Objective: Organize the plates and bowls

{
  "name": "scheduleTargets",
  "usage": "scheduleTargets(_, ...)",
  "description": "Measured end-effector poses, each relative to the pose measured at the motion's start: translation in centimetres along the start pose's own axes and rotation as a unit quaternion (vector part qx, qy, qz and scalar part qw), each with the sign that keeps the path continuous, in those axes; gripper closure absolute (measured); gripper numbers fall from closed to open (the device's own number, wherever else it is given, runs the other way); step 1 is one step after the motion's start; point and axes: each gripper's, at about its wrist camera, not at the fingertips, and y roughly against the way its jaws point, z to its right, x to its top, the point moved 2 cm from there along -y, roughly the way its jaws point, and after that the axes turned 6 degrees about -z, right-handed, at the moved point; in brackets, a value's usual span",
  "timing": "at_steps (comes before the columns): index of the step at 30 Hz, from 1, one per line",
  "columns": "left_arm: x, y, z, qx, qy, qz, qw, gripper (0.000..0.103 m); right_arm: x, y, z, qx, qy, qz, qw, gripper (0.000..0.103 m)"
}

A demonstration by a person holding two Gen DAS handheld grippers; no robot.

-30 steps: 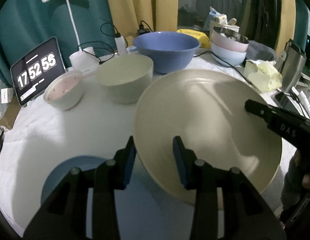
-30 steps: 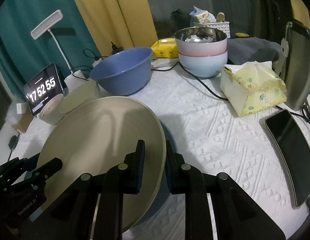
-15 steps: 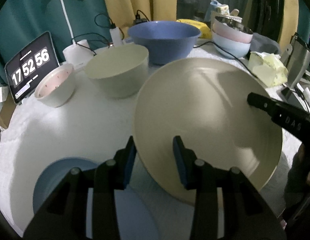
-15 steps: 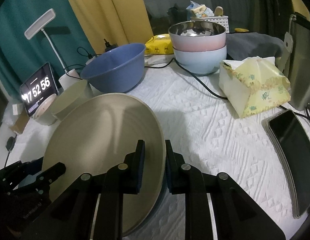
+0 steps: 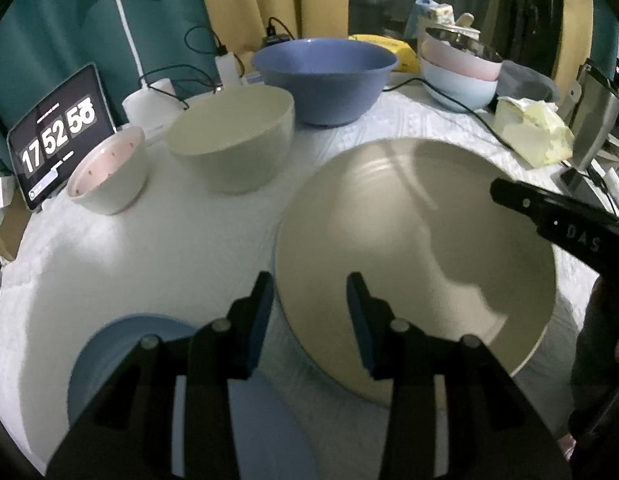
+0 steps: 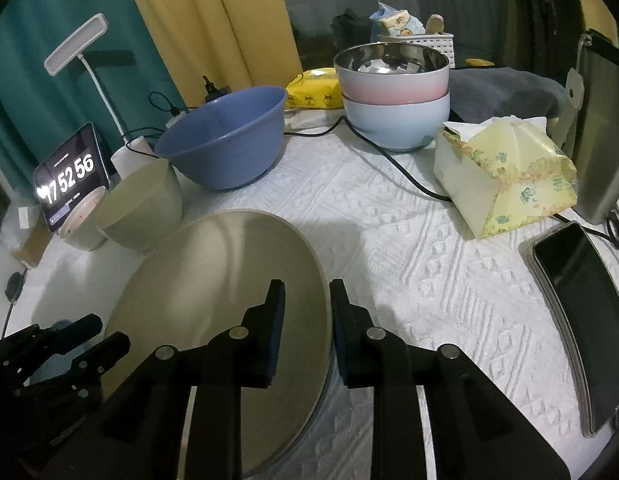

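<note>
A wide beige plate (image 5: 409,240) (image 6: 213,280) lies low over the white cloth, and a bluish edge shows under its right rim. My left gripper (image 5: 311,304) straddles its left rim with the jaws well apart, and neither pad visibly presses on it. My right gripper (image 6: 307,312) straddles the right rim. Its jaws are opening, and the rim stands between them with a gap on each side. A blue plate (image 5: 121,360) lies flat under my left gripper. In the left wrist view, one of the right gripper's fingers (image 5: 549,216) reaches over the plate.
Behind the plate stand a pale green bowl (image 5: 233,140), a small white bowl with a pink inside (image 5: 109,168) and a large blue bowl (image 6: 225,140). Stacked pink and light blue bowls (image 6: 393,96), a tissue pack (image 6: 505,176), a phone (image 6: 581,300), a cable and a clock tablet (image 6: 69,176) ring the table.
The beige plate has come down from a tilted, raised position to lie flatter near the cloth. The right gripper's jaws have widened off its rim. The left jaws keep the same gap.
</note>
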Motion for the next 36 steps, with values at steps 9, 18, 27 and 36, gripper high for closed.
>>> scheduleTargets(9, -0.7, 1.6, -1.2, -0.006, 0.014, 0.017, 0.9997, 0.06, -0.5, 1.2, -0.1, -0.01, -0.01, 0.002, 1.0, 0.073)
scheduleTargets(18, -1.7, 3.5, -2.6, -0.008, 0.032, 0.036, 0.9988, 0.057, -1.0, 3.1, -1.0, -0.022, -0.006, 0.012, 1.0, 0.073)
scheduleTargets(27, -3.2, 5.5, -4.2, -0.013, 0.047, 0.056, 0.9973, 0.057, -1.7, 5.0, -3.3, -0.021, 0.012, 0.022, 0.999, 0.073)
scheduleTargets(36, -4.8, 7.1, -6.6, -0.014, 0.065, 0.069, 0.9954, 0.057, -2.7, 5.9, -6.9, -0.011, 0.036, 0.024, 0.999, 0.072)
